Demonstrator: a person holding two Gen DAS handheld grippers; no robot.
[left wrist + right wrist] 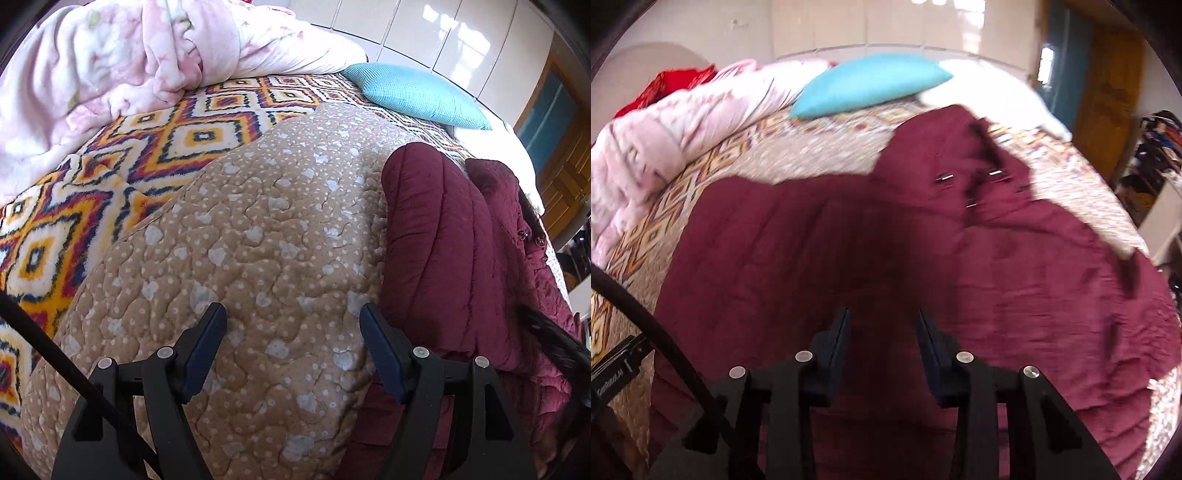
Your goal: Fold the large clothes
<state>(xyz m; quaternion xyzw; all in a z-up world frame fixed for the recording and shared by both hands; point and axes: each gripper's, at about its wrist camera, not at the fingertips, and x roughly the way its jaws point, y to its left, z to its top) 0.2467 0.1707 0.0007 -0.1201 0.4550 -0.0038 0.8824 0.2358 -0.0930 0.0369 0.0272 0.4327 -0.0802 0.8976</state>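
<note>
On the bed, a maroon quilted coat [923, 236] lies spread over a tan quilted cover [258, 229] printed with pale dots and small white shapes. Left wrist view: the left gripper [293, 332] hangs above the tan cover with its fingers [205, 343] set wide apart and nothing between them; a padded fold of the coat [443, 236] lies just beside the right-hand finger. Right wrist view (blurred): the right gripper [882, 332] hangs over the middle of the coat, its fingers [836, 347] parted by a moderate gap and holding nothing; whether the tips touch the cloth cannot be told. Small metal fastenings [967, 184] show near the coat's far end. Beneath the tan cover lies a diamond-patterned blanket [155, 147] in orange, red, navy and white. A pink floral comforter [92, 81] is heaped along the far left of the bed, and a turquoise pillow [417, 94] rests at the head, near white glossy wardrobe doors [461, 40].
</note>
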